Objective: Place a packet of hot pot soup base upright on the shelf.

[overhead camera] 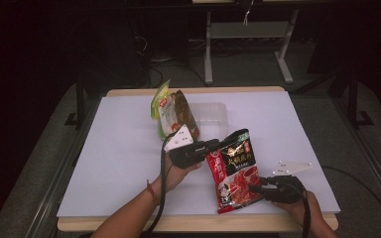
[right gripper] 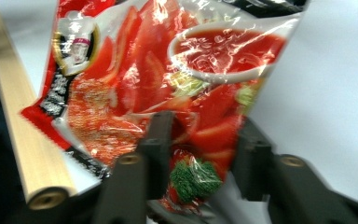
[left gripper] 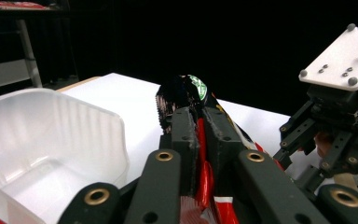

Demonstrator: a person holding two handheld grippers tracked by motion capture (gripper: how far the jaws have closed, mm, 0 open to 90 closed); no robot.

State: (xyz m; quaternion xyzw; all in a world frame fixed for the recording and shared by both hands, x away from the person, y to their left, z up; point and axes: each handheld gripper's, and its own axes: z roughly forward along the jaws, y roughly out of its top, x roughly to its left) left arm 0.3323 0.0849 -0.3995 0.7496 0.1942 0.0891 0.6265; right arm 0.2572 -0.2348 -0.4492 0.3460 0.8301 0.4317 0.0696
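L gripper (overhead camera: 217, 144) jaws pinching red sauce packet (overhead camera: 234, 171) top, R gripper (overhead camera: 256, 188) jaws spread round its lower edge

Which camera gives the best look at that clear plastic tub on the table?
The left gripper view: the clear plastic tub is close and big there, its rim and hollow inside plain to see. The high view shows the tub whole but small and faint, behind the green packet.
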